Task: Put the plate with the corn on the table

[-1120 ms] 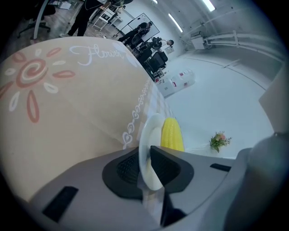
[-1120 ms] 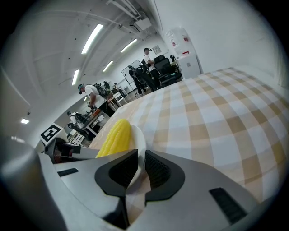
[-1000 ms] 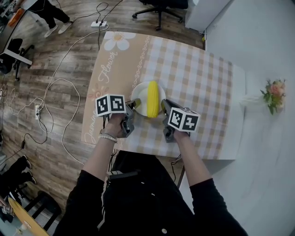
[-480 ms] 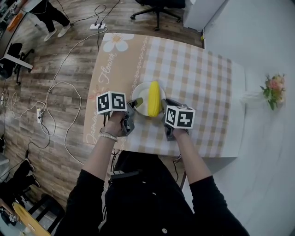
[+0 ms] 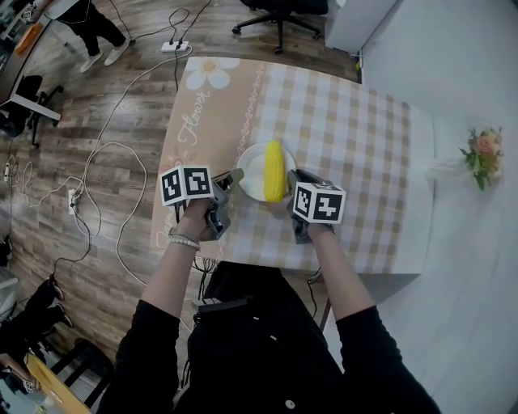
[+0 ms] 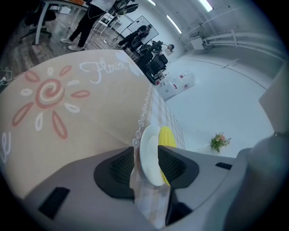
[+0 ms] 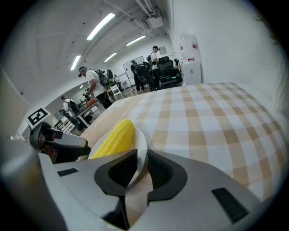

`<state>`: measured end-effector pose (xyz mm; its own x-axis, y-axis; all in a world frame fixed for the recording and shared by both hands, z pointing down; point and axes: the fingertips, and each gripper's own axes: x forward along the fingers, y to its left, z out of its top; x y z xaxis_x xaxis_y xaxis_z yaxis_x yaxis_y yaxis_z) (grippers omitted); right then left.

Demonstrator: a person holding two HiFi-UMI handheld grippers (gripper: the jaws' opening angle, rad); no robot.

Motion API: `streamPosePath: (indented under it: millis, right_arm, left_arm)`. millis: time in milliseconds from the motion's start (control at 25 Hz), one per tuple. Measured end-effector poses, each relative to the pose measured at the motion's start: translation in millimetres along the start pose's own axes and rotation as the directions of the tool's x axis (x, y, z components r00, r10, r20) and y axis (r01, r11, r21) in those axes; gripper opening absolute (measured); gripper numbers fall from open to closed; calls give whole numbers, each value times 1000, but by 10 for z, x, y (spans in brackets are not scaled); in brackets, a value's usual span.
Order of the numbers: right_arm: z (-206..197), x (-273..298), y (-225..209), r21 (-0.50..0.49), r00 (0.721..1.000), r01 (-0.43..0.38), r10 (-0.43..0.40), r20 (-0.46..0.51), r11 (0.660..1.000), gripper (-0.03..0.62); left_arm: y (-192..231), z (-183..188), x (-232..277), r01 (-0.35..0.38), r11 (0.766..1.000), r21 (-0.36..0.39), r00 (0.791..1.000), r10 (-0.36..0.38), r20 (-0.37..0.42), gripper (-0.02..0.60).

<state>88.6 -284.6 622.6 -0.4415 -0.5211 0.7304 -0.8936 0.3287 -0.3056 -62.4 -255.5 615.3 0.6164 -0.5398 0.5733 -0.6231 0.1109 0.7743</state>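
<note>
Plate (image 5: 252,171), rigid, light and judged breakable, rests on the tabletop (image 5: 356,137) carrying loose corn (image 5: 275,170) liable to roll; left tool (image 5: 234,175) is opening around its rim, right tool (image 5: 291,179) clamps the opposite rim, the proper hold.

One table (image 5: 364,137) fills the middle of the head view. On it sits one white plate (image 5: 252,171), and on that plate lies one yellow corn cob (image 5: 275,171). One bunch of flowers (image 5: 483,154) shows at the right edge. Along the top are one black office chair (image 5: 279,12) and one white power strip (image 5: 176,46). One standing person (image 5: 89,20) is cut off at the upper left corner. The right gripper view shows at least three people (image 7: 92,80) in its left background.
</note>
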Motion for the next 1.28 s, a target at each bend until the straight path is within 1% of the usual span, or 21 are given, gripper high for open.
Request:
streamPosePath:
  millis: [80,200,280,360,400,440,520,600,760,840,1000,1160,1280]
  right_arm:
    - [-6,-7,-11,0,1000,8,-8,5,1000,97]
    - [2,-44,-71,0,1000,26,-26,14,1000,115]
    - [10,-90,-123,5,999,42,-42,25,999,115]
    - [14,-151,-165,7,997,62,-62,38,998,114]
    - [21,-186,-183,5,996,74,-75,47,997,107]
    - [35,-225,-195,2,994,87,-87,58,996,79]
    - [80,-302,-195,-8,991,103,-102,85,995,66]
    - [135,-377,-157,-20,989,102,-99,113,995,60]
    - [203,-564,-6,-58,985,78,-68,159,995,56]
    - [234,-662,59,-73,982,68,-54,181,995,54]
    - [330,-896,166,-84,971,48,-27,236,995,52]
    - [466,-1152,286,-114,957,38,-3,291,993,51]
    - [544,-1324,393,-158,947,39,14,321,987,51]
  left_arm:
    - [23,11,-56,-7,1000,12,1000,7,16,161]
    - [24,-6,-123,-28,998,63,999,27,25,148]
    - [-2,-19,-168,-36,994,105,999,32,35,122]
    - [-50,-9,-235,-30,990,135,998,22,64,87]
    - [-90,8,-277,-22,988,152,996,10,84,61]
    - [-141,26,-319,-14,984,176,995,-4,102,51]
    - [-253,63,-395,-4,971,240,991,-27,129,40]
    - [-367,118,-472,-6,955,297,986,-44,162,32]
    - [-599,253,-686,-22,927,374,962,-83,261,21]
    - [-700,284,-766,-46,902,430,955,-86,283,18]
    - [-939,286,-901,-76,830,552,950,-108,293,17]
    - [-1194,244,-1027,-92,747,658,949,-134,285,17]
    - [-1346,170,-1083,-97,686,721,949,-155,276,17]
